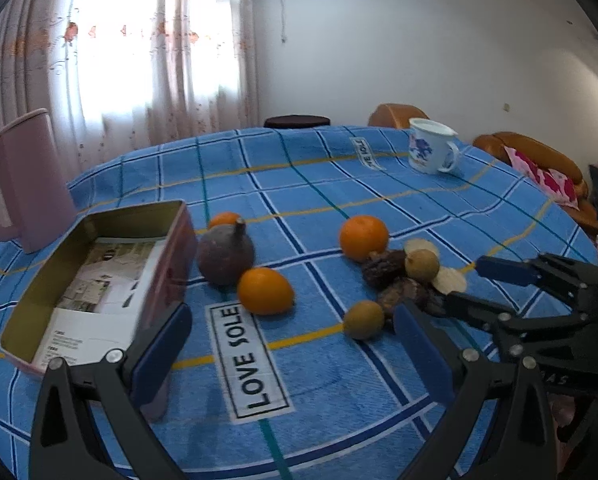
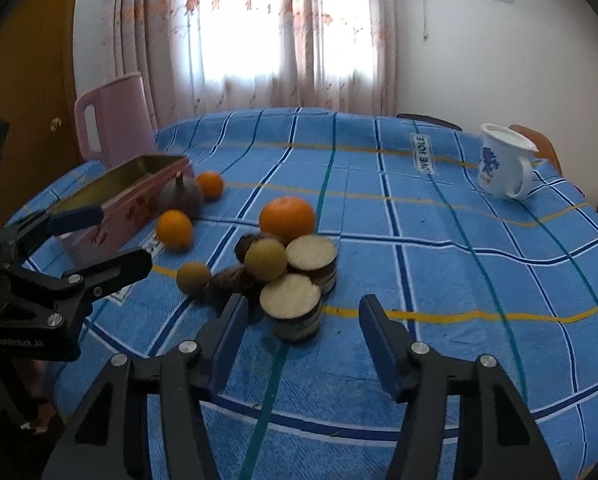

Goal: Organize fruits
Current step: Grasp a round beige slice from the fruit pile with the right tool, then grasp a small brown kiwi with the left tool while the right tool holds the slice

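An open pink tin box [image 1: 99, 276] [image 2: 131, 196] lies at the table's left. Beside it sit a dark purple fruit [image 1: 225, 256] [image 2: 181, 198] and two oranges [image 1: 265, 290] [image 1: 224, 219]. A third orange [image 1: 363, 237] [image 2: 287, 218] sits by a pile of small yellow-green fruits [image 1: 363, 319] [image 2: 265, 259], dark wrinkled fruits [image 1: 385, 268] and cut halves [image 2: 291, 306]. My left gripper [image 1: 291, 344] [image 2: 107, 236] is open and empty, above the cloth near the box. My right gripper [image 2: 301, 324] [image 1: 463, 284] is open and empty, just in front of the nearest cut half.
A blue checked cloth [image 1: 339, 380] [image 2: 459, 280] covers the round table. A pink pitcher [image 1: 19, 176] [image 2: 113, 120] stands behind the box. A white enamel mug [image 1: 431, 146] [image 2: 503, 162] stands at the far right. Chairs and a sofa lie beyond the table.
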Demonstrator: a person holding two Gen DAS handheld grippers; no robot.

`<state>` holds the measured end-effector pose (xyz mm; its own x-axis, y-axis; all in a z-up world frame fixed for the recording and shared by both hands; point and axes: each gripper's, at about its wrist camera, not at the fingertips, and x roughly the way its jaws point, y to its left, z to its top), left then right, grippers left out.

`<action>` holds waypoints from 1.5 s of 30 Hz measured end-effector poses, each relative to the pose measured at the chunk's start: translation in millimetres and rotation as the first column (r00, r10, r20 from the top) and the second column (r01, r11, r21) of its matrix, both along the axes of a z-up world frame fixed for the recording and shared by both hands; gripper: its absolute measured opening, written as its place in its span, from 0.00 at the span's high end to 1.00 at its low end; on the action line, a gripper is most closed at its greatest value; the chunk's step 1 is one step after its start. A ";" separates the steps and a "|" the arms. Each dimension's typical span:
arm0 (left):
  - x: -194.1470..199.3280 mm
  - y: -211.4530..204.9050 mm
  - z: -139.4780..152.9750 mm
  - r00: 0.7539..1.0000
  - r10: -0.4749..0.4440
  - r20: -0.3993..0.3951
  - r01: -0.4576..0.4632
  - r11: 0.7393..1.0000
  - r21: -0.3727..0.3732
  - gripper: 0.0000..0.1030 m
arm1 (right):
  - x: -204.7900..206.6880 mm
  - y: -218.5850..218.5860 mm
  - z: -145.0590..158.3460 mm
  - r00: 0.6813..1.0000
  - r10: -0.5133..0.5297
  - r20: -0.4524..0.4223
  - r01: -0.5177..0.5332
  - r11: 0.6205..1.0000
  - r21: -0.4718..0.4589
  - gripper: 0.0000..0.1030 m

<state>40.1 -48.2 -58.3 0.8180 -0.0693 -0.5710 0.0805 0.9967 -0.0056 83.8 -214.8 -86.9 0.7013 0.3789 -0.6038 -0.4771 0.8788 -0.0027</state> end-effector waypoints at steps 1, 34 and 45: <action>1.5 -1.0 -0.7 1.000 -0.007 -0.007 0.007 1.000 -0.002 0.01 | 1.3 2.4 -1.3 1.000 0.011 -0.007 -0.011 1.000 -0.008 0.48; 30.8 -12.1 -15.8 0.967 -0.203 -0.155 0.178 0.971 -0.160 0.71 | -11.7 -16.5 13.0 0.996 0.018 0.089 -0.025 0.996 0.085 0.66; 20.3 3.1 -1.6 0.990 -0.126 -0.057 0.118 0.985 -0.125 0.71 | -8.8 0.5 13.7 0.992 0.050 0.116 -0.059 0.996 0.072 0.66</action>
<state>60.5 -45.1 -60.0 0.7609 -0.2378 -0.6038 0.1967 0.9712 -0.1346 75.0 -214.3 -73.2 0.7411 0.4596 -0.4894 -0.5245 0.8514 0.0054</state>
